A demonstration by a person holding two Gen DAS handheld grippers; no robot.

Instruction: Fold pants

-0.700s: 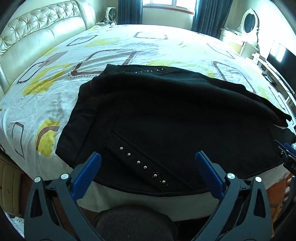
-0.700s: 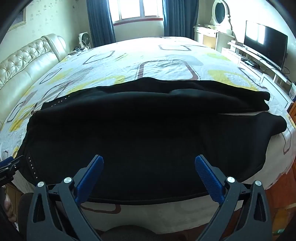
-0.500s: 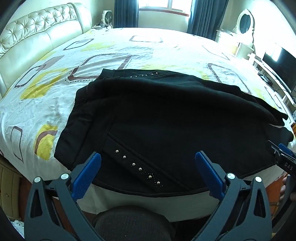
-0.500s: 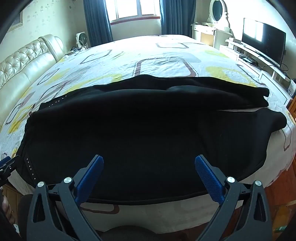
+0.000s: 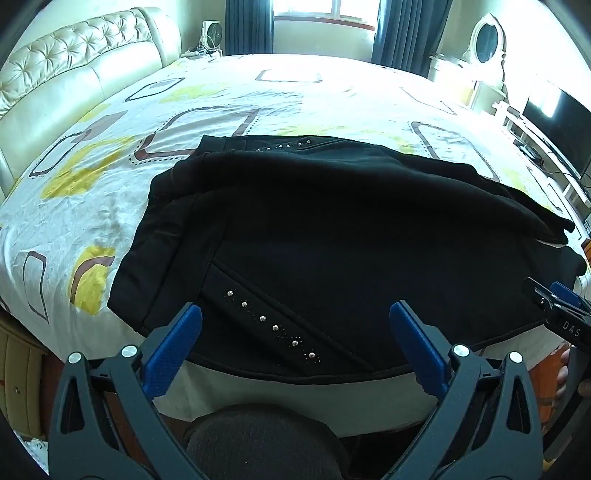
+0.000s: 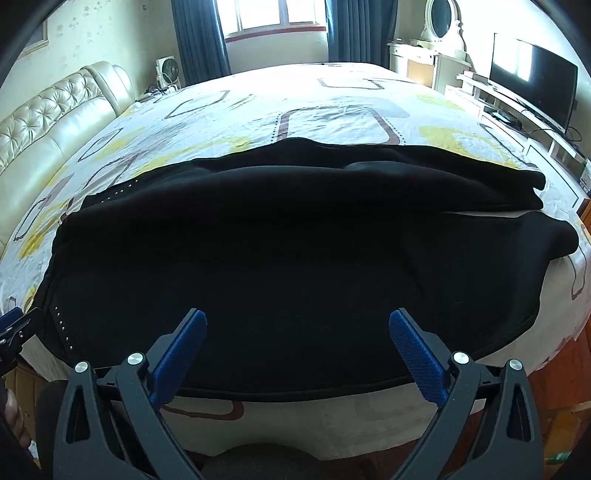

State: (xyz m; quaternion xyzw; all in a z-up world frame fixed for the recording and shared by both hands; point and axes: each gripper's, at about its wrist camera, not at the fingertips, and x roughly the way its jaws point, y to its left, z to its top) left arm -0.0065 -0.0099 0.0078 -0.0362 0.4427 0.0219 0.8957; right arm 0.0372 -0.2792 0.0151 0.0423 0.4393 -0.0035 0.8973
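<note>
Bedroom daylight falls across a wide bed point(image 5: 110, 206) with a patterned sheet, its near edge at the bottom of both wrist views. Closest in, the left tool point(image 5: 295, 332) and the right tool point(image 6: 297, 338) both hang spread wide with nothing between their blue pads, tilted down over the near hem of the black pants point(image 5: 351, 240). The pants lie sideways along the bed's near edge, waist end to the left with a slanted row of studs point(image 5: 269, 325) by the pocket, leg ends point(image 6: 535, 240) off to the right, where the two legs part slightly.

The step in hand looks like the first grasp for a fold. To do it well, I would take both layers of cloth cleanly at matching points along the near hem, the left tool close to the waist and the right toward the leg, then carry them together so the edges meet without dragging a crease. The thick fabric may bunch, so a firm, deep bite should help.

Farther off stand a tufted headboard point(image 5: 74, 88), a small fan point(image 6: 166, 72), dark curtains point(image 6: 199, 40), a dressing mirror point(image 6: 441, 20) and a television point(image 6: 532, 79). No containers show, so nothing can be said of contents.
</note>
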